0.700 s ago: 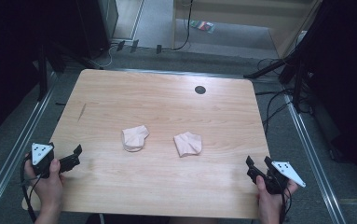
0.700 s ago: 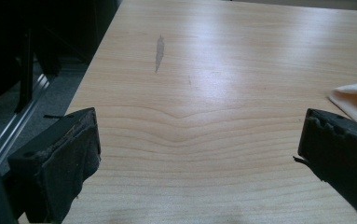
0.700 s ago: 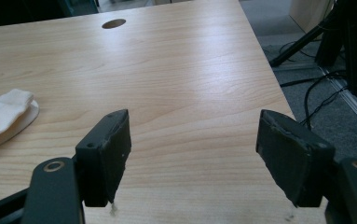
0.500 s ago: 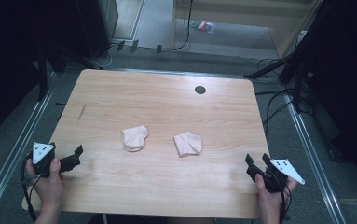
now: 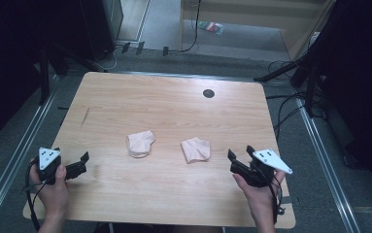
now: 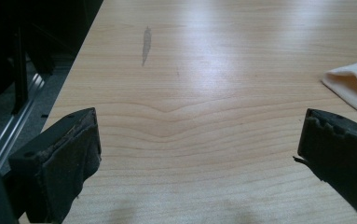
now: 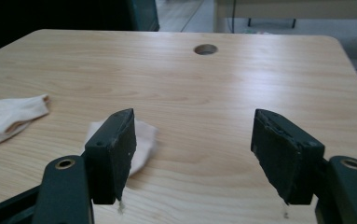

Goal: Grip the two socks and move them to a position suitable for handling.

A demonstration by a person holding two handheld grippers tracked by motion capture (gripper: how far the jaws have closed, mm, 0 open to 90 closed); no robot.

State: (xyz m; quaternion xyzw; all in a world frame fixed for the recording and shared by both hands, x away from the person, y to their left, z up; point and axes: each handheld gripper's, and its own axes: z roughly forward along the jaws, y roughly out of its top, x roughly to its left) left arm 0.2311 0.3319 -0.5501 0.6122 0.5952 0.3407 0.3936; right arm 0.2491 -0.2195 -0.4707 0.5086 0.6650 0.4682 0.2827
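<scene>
A: Two crumpled cloths lie mid-table, the left cloth (image 5: 140,143) apart from the right cloth (image 5: 196,149).
B: And the tools?
A: Left gripper (image 5: 79,164) and right gripper (image 5: 239,159) both gape, empty, near the front edge.
B: Risk?
A: A shallow pinch may snag one fold and drag the cloth across the table (image 5: 174,104).

Light wooden table (image 5: 125,102), cable hole (image 5: 208,93); two crumpled cloths (image 5: 140,143) (image 5: 196,149) mid-table, apart.

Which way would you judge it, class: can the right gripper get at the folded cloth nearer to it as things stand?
Probably yes. The right gripper has its jaws open and the right cloth lies just ahead on bare table, with nothing between them.
</scene>
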